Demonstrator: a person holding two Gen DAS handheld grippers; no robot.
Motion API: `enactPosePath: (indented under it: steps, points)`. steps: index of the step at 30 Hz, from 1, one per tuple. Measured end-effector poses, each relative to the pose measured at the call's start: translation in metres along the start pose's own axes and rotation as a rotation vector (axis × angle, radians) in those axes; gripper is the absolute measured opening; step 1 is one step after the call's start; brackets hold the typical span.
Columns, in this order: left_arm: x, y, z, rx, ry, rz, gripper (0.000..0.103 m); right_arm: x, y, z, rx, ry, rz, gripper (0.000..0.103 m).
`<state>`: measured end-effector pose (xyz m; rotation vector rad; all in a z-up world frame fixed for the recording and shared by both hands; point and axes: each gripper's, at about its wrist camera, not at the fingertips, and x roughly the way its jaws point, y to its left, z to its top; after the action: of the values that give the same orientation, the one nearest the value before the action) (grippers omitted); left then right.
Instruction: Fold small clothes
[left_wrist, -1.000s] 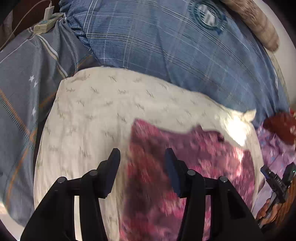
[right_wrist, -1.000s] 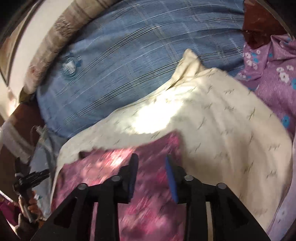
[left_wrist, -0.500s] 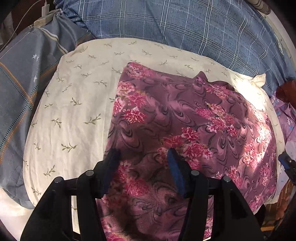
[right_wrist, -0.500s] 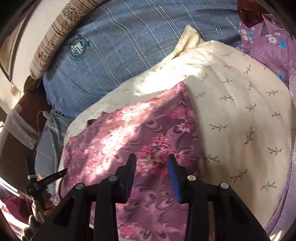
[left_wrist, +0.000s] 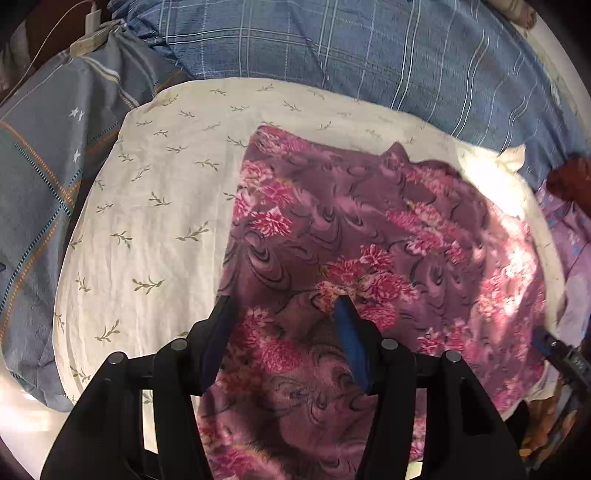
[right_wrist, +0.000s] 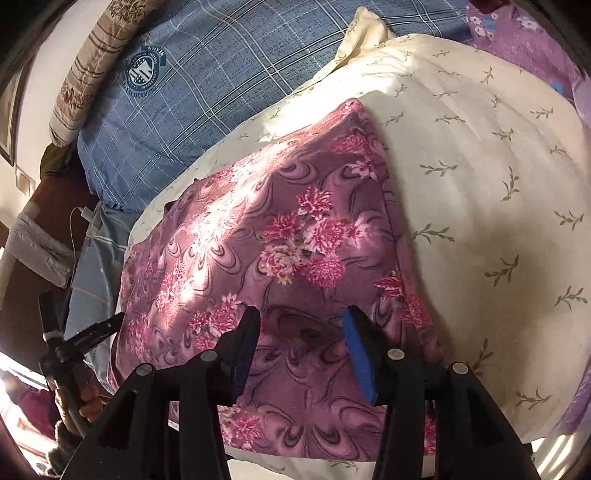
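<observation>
A purple garment with pink flowers (left_wrist: 369, 229) (right_wrist: 258, 229) lies spread on a cream, leaf-printed pillow (left_wrist: 155, 221) (right_wrist: 480, 166). My left gripper (left_wrist: 282, 308) hangs over the garment's near left part, jaws apart, and the cloth lies flat under them, not pinched. My right gripper (right_wrist: 301, 321) is over the near right part; its jaws are opening and the cloth lies loose below and between them. The right wrist view shows the left gripper's tool (right_wrist: 81, 339) at the garment's far side, held by a hand (right_wrist: 88, 402).
A blue checked blanket (left_wrist: 332, 48) (right_wrist: 207, 85) lies behind the pillow. A grey-blue striped cloth (left_wrist: 44, 166) and a power strip (left_wrist: 92, 33) are to the left. Lilac flowered fabric (left_wrist: 569, 236) (right_wrist: 524, 37) lies on the right. A striped bolster (right_wrist: 85, 70) edges the bed.
The garment came down from a blurred, lifted state and now lies spread on the pillow. Both grippers sank toward it. The right jaws widened.
</observation>
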<state>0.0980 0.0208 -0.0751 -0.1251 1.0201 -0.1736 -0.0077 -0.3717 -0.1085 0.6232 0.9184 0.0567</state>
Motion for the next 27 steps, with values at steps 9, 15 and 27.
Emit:
enactPosePath:
  steps: [9, 15, 27]
  points:
    - [-0.033, 0.040, 0.010, -0.154, 0.011, -0.225, 0.057, -0.032, 0.007, 0.002, -0.015, -0.074, 0.020, 0.051]
    - [-0.031, 0.082, -0.001, -0.275, 0.040, -0.259, 0.057, -0.029, 0.000, -0.001, -0.015, -0.070, -0.012, 0.059]
    - [-0.019, 0.089, -0.057, -0.284, 0.181, -0.336, 0.059, -0.032, 0.002, -0.002, -0.033, -0.118, 0.008, 0.060]
